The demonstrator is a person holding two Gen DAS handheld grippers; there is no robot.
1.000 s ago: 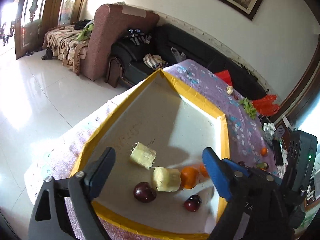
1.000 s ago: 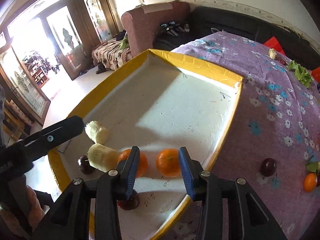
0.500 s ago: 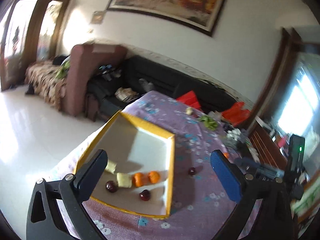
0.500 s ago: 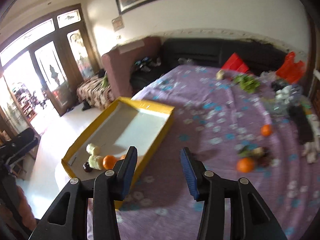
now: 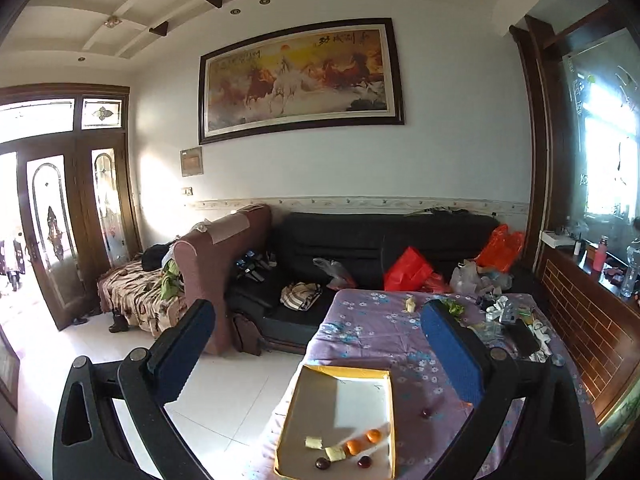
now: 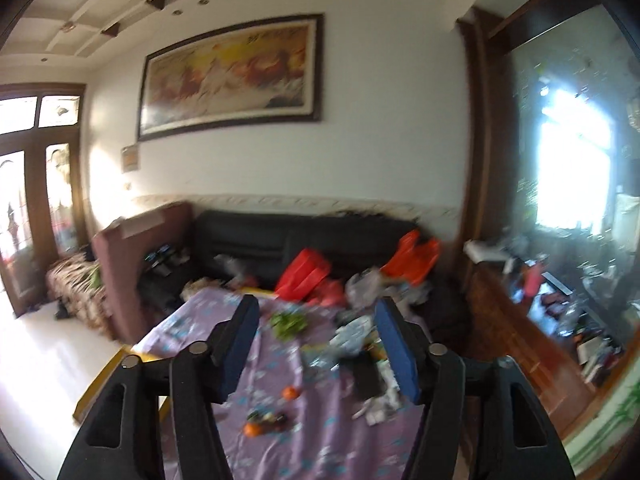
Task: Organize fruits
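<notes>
In the left wrist view a yellow-rimmed white tray [image 5: 294, 404] lies on the purple flowered tablecloth [image 5: 360, 332]. In it are two oranges [image 5: 363, 441], two pale yellow fruit pieces [image 5: 325, 448] and two dark plums [image 5: 343, 461]. Another plum [image 5: 425, 413] lies on the cloth right of the tray. My left gripper [image 5: 316, 348] is open and empty, raised high above the table. In the right wrist view my right gripper [image 6: 316, 344] is open and empty, also high up. Below it two oranges [image 6: 270, 411] lie on the cloth; the tray's corner [image 6: 116, 368] shows at left.
A black sofa [image 5: 380, 240] with red bags [image 5: 408, 270] stands behind the table, a brown armchair [image 5: 224, 256] to its left. Green leaves [image 6: 288, 323], papers and a black device [image 6: 366, 374] clutter the table's far end. A wooden counter [image 6: 532, 344] runs along the right.
Both grippers have lifted far up and back from the tray, tilting toward the room. The right gripper has opened wider and turned right toward the cluttered end of the table.
</notes>
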